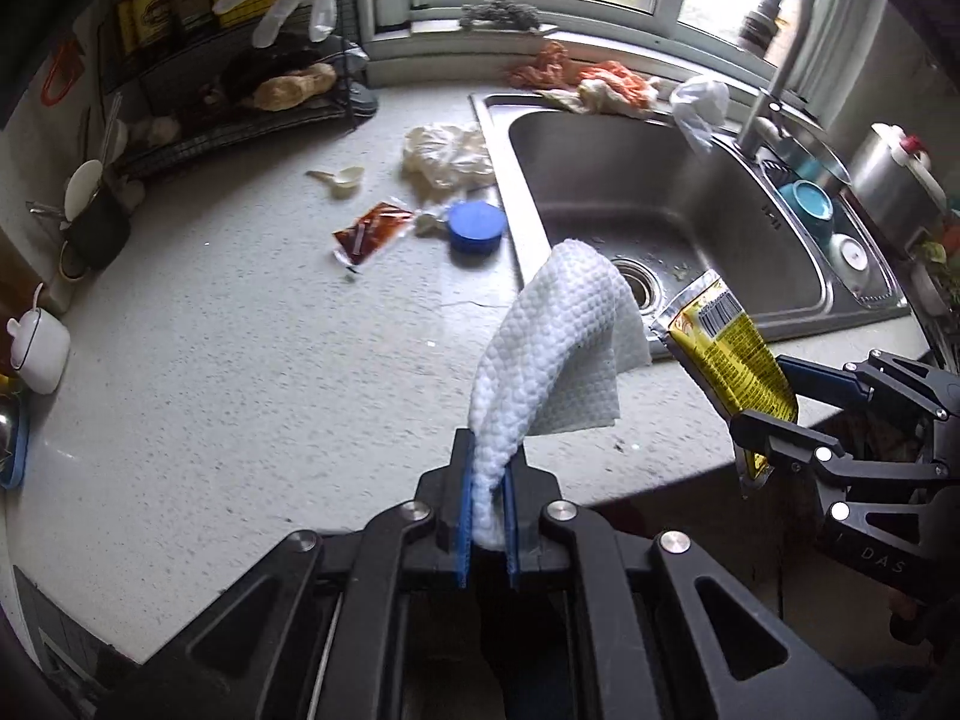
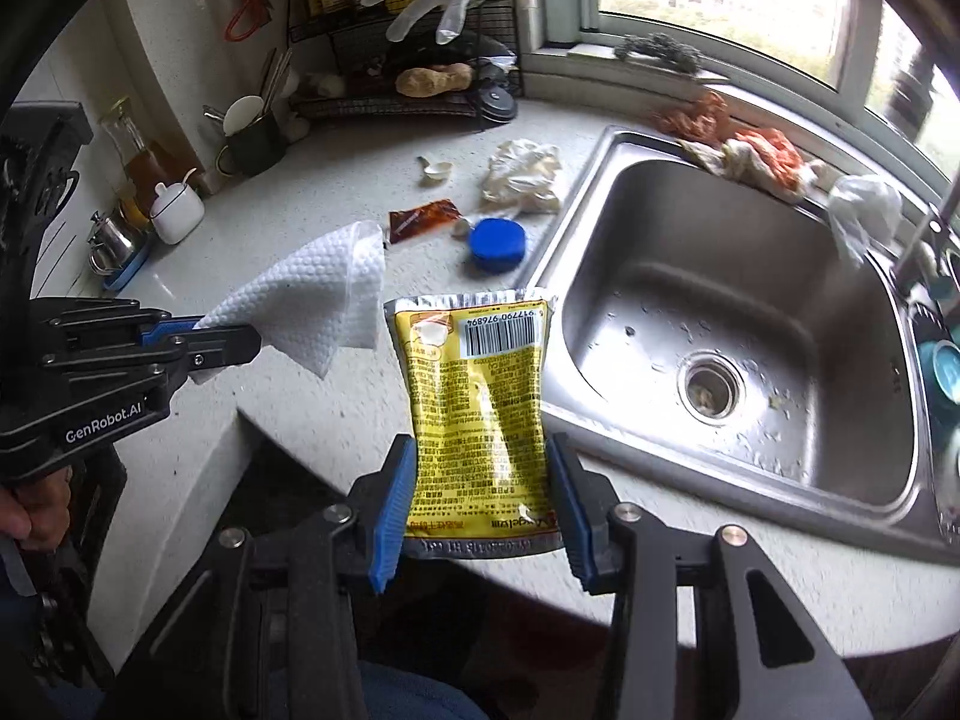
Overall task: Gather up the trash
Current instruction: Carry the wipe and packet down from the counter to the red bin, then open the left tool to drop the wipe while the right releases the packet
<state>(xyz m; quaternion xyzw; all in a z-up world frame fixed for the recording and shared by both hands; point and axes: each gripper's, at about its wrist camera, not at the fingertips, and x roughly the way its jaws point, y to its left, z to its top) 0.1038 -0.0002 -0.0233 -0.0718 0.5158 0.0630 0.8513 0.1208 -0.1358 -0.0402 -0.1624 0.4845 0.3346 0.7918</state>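
My left gripper (image 1: 489,450) is shut on a white embossed paper towel (image 1: 558,336), which droops over the counter's front edge by the sink. In the right wrist view the same gripper (image 2: 240,330) comes in from the left with the towel (image 2: 318,300). My right gripper (image 2: 480,456) is shut on the lower sides of a yellow foil packet (image 2: 480,396) with a barcode, held upright above the counter edge. The left wrist view shows that gripper (image 1: 774,399) and packet (image 1: 726,354) at the right. On the counter lie a red sauce packet (image 1: 372,228), a blue lid (image 1: 477,225) and a crumpled plastic bag (image 1: 447,156).
A steel sink (image 1: 660,180) with food scraps sits to the right, with orange cloths (image 1: 618,84) and a white bag (image 1: 699,105) on its rim beside the faucet (image 1: 780,60). A white scoop (image 1: 342,177), a wire rack (image 1: 240,114) and a white jar (image 1: 39,348) stand on the speckled counter (image 1: 240,330).
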